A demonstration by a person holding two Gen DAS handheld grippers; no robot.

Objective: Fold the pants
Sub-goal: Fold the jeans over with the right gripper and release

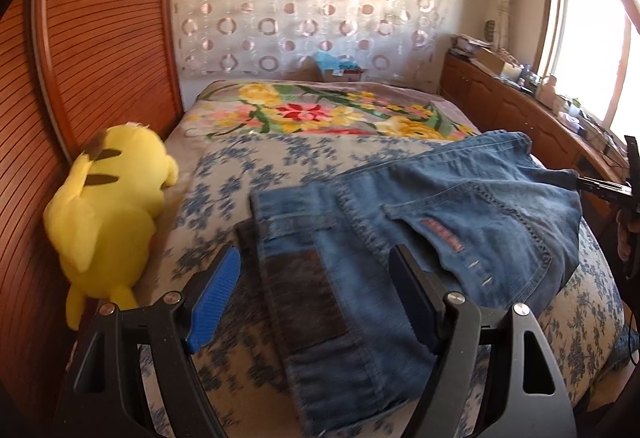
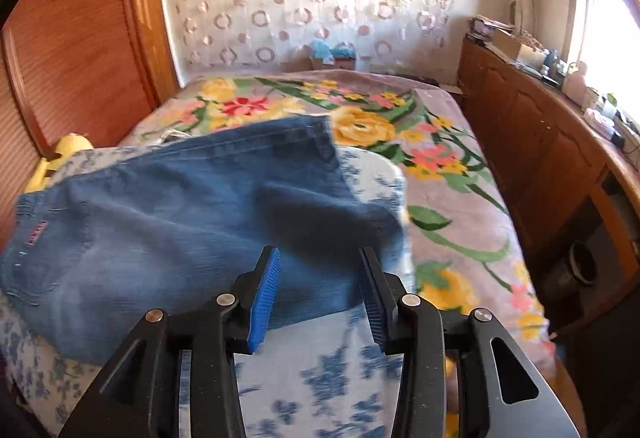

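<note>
The bed (image 1: 224, 174) is your work surface, and its soft blue-flowered sheet (image 2: 320, 366) is the first hazard: it looks loose enough to bunch, so a tool that dips too low could well pinch sheet along with denim and drag both.

The jeans (image 1: 420, 222) lie across the near part of the bed, already doubled over, with the waistband and leather patch toward your left side and the seat and back pocket spreading to the right. In the right wrist view the jeans (image 2: 192, 206) reach just in front of that tool, their near edge lying between the fingers. The layers look thick and uneven, so I judge a one-sided pull would skew the fold or let the top layer slide off the lower one.

The yellow plush toy (image 1: 108, 214) sits against the headboard, near the jeans on the left; a wide sweep of cloth that way could knock it.

Your left tool (image 1: 316, 286) stands with its fingers apart, straddling the waistband area and holding nothing. Your right tool (image 2: 318, 298) is likewise spread and empty. Both views are motion-blurred at the cloth, so a hasty closing may catch only one layer; I cannot tell how many layers lie at either edge.
</note>
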